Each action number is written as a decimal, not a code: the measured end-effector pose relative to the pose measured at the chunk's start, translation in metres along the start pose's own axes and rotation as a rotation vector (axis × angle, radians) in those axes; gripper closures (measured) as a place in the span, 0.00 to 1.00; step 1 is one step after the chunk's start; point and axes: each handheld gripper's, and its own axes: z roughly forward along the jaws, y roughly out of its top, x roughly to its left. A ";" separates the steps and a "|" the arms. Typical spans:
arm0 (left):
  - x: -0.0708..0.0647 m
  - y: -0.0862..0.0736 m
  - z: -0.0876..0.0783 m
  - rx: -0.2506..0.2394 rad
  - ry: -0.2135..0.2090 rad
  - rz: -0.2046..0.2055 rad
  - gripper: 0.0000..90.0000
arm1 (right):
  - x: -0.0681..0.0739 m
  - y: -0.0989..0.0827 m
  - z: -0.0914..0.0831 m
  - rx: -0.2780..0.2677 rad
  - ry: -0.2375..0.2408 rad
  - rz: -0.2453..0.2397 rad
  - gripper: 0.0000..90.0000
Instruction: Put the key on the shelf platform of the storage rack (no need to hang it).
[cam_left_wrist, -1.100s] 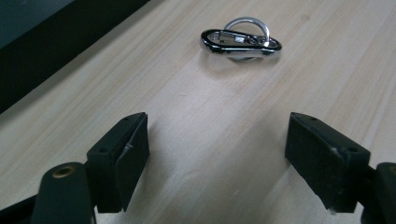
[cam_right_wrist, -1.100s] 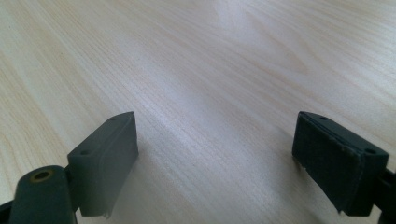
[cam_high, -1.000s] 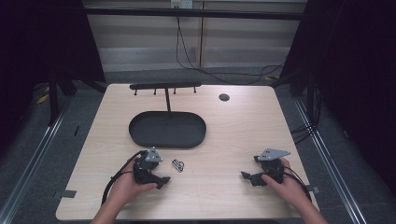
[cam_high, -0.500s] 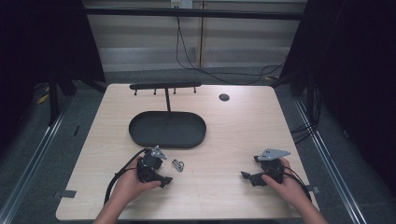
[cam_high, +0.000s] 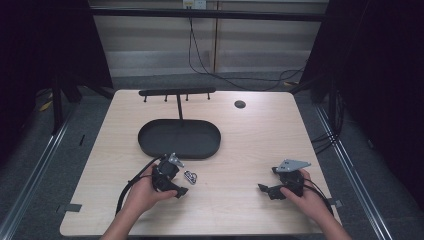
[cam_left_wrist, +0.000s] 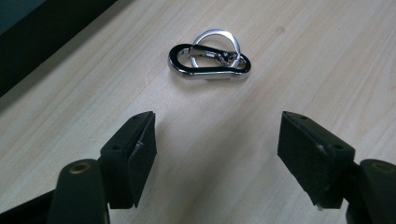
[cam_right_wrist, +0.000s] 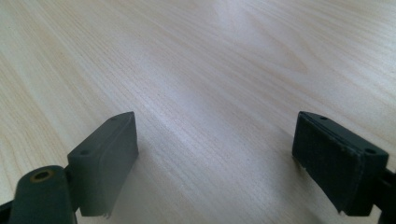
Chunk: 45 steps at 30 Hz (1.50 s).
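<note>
- Carabiner (cam_left_wrist: 209, 64): 1 piece, oval clip of polished metal, dark and mirror-like along its outer curve, with a sprung gate on one long side. Lies flat on the counter (cam_high: 250, 145).
- Key ring (cam_left_wrist: 222, 43): 1 piece, round, bright silver, threaded through the carabiner and resting partly on top of it.
- Location: in the high view the pair (cam_high: 190, 176) sits on bare wood just beside the left gripper (cam_high: 176, 186), a little in front of the tray.
- Left gripper (cam_left_wrist: 217, 140): jaws apart with bare wood between them after having just been closing; the carabiner lies ahead of the tips, untouched.
- Right gripper (cam_right_wrist: 215, 154): jaws wide apart over bare wood, gripping nothing; held in the person's right hand (cam_high: 305, 197), well apart from the carabiner.
- Tray (cam_high: 147, 140): 1 piece, black, oval, shallow, at mid-counter.
- Rack (cam_high: 177, 92): 1 black bar with short pegs, on a post rising from the back of the tray.
</note>
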 end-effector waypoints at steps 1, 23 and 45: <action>0.000 0.001 0.001 0.001 0.004 -0.001 0.31 | 0.000 0.000 0.000 0.000 0.000 0.000 0.15; -0.002 0.042 0.016 0.114 0.009 0.068 0.32 | 0.000 0.000 0.000 0.001 0.000 0.001 0.15; -0.006 0.057 0.029 0.186 0.024 0.074 0.40 | 0.000 0.000 0.000 0.001 0.000 0.001 0.15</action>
